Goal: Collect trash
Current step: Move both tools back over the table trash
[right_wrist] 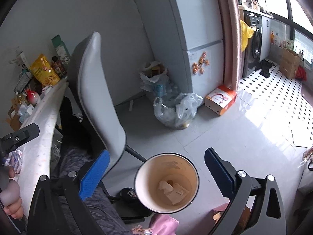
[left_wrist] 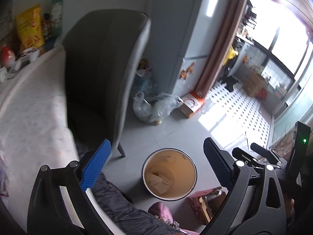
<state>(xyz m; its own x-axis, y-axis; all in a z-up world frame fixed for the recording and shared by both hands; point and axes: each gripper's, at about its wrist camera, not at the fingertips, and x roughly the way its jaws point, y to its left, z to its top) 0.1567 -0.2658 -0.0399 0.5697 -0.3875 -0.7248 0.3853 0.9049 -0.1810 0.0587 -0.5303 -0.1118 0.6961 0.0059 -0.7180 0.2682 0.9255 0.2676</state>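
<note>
A round trash bin (left_wrist: 169,174) with a tan inside stands on the grey floor and holds a few pale paper scraps (left_wrist: 158,182). It also shows in the right wrist view (right_wrist: 166,182) with scraps (right_wrist: 174,191) at its bottom. My left gripper (left_wrist: 156,160) is open and empty above the bin. My right gripper (right_wrist: 156,166) is open and empty, also above the bin. The right gripper's body (left_wrist: 273,156) shows at the right edge of the left wrist view.
A grey chair (right_wrist: 97,98) stands left of the bin beside a white table (right_wrist: 39,121) with snack bags (right_wrist: 44,70). A clear plastic bag (right_wrist: 176,107) and an orange-white box (right_wrist: 221,99) lie by the fridge (right_wrist: 195,39). A pink box (left_wrist: 205,201) sits near the bin.
</note>
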